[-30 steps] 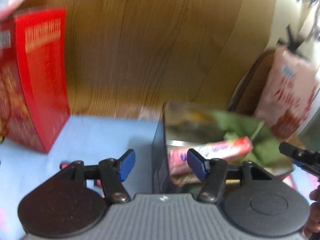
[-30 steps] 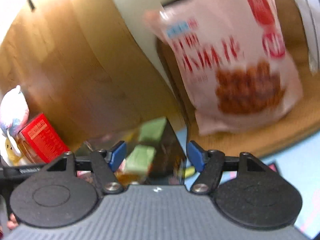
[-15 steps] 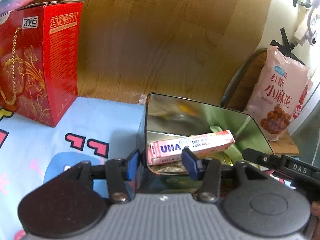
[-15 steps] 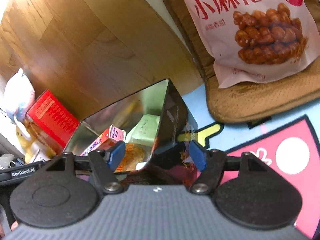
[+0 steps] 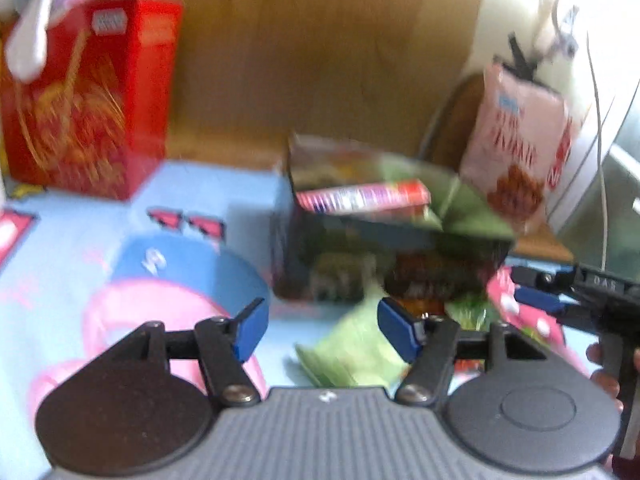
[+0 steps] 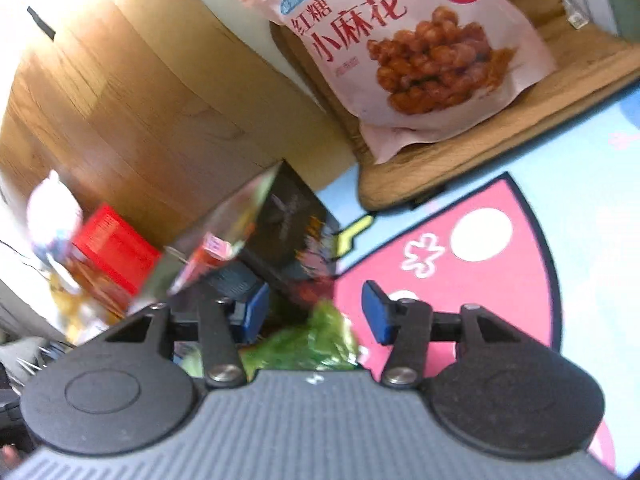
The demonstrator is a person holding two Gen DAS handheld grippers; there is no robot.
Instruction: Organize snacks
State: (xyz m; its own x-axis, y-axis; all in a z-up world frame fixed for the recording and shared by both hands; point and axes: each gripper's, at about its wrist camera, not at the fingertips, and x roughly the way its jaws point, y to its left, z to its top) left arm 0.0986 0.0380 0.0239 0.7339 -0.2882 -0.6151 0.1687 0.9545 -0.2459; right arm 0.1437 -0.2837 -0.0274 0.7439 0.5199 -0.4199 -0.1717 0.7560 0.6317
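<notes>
Since the earlier frame both claws have been drawn back from the dark box point(image 5: 384, 240); the view is now blurred. The pink candy pack point(image 5: 362, 196) lies inside. A green packet point(image 5: 352, 348), light and crinkly, lies in front of the box, best pinched at an edge. Left claw point(image 5: 318, 330) and right claw point(image 6: 316, 314) are released, empty.

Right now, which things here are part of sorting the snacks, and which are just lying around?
For the job: the dark box, the pink candy pack inside it, the green packet, the pink snack bag.

Lying about: the red gift box, the plush toy, the cartoon mat.
</notes>
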